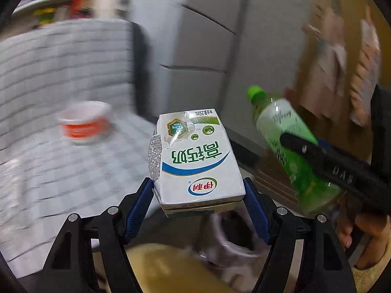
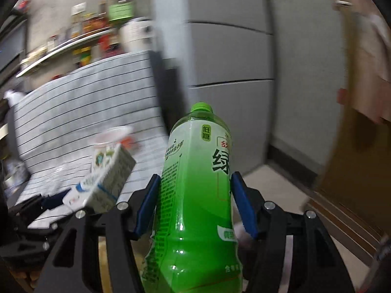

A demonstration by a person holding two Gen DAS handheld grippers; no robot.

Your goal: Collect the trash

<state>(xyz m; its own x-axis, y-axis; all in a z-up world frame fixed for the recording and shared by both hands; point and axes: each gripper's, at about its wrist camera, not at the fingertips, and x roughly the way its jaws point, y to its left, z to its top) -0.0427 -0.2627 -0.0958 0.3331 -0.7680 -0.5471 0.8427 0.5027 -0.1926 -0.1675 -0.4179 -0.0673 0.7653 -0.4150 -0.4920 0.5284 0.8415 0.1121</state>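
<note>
1 milk carton, 1 green bottle, 1 red-white cup, 2 tools: left tool, right tool.

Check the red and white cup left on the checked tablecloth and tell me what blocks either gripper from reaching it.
Nothing stands on the cloth before the red and white cup. The block is the load: the left gripper is shut on a milk carton, the right gripper on a green tea bottle.

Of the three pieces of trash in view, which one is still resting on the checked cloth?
The red-and-white cup; the milk carton and green bottle are each clamped in a gripper.
</note>
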